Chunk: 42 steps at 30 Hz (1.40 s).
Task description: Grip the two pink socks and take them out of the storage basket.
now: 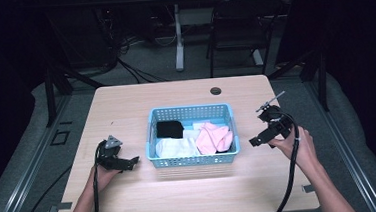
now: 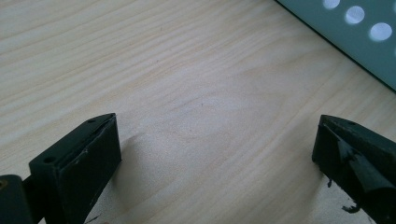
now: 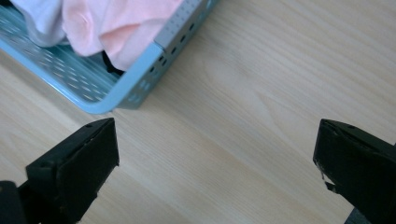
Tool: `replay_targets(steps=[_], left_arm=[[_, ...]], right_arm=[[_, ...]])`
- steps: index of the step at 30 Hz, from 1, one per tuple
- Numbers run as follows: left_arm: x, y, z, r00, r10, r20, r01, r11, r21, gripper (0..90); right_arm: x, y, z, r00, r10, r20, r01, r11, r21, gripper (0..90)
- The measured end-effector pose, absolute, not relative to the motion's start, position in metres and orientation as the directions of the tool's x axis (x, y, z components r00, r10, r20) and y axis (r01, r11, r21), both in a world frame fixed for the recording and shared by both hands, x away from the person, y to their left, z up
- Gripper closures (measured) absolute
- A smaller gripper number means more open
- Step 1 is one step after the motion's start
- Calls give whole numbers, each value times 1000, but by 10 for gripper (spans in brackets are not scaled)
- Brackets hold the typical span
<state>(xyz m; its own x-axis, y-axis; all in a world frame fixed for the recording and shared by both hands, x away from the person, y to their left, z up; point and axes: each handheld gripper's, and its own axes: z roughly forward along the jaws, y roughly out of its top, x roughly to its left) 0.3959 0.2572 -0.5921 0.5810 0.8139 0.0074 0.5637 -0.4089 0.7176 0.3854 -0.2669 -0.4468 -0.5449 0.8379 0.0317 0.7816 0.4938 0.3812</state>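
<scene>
Blue basket [image 1: 193, 158] at table [image 1: 126, 105] centre, holding pink cloth [image 1: 213, 137], white cloth [image 1: 176, 147] and a dark item [image 1: 169, 129], possibly a sock. Left gripper [image 1: 130, 161] just left of basket, low over the wood, jaws wide apart, empty. Right gripper [image 1: 255, 140] just right of basket, jaws equally wide, empty. Best approach: lift over the basket rim, descend onto pink cloth, pinch a raised fold.

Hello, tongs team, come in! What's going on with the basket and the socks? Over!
Left tongs open, empty, beside the blue basket. Right tongs open, empty, on its other side. Pink sock, white and black ones inside, untouched. Nothing in the way.
</scene>
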Motion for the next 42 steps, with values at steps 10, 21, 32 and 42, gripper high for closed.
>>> replay_targets(steps=[10, 21, 32, 42], left_arm=[[396, 257, -592, 581, 814, 8, 564, -409, 718, 10], [396, 257, -592, 581, 814, 7, 564, -409, 718, 10], [396, 257, -592, 581, 814, 8, 564, -410, 717, 11], [396, 257, -592, 581, 814, 7, 564, -409, 718, 10]], right_arm=[[393, -240, -417, -584, 812, 12, 741, 526, 417, 0], [409, -205, -409, -638, 769, 19, 702, 572, 425, 0], [423, -170, -424, -678, 734, 48, 684, 605, 407, 0], [436, -145, -448, -704, 707, 65, 678, 642, 359, 16]])
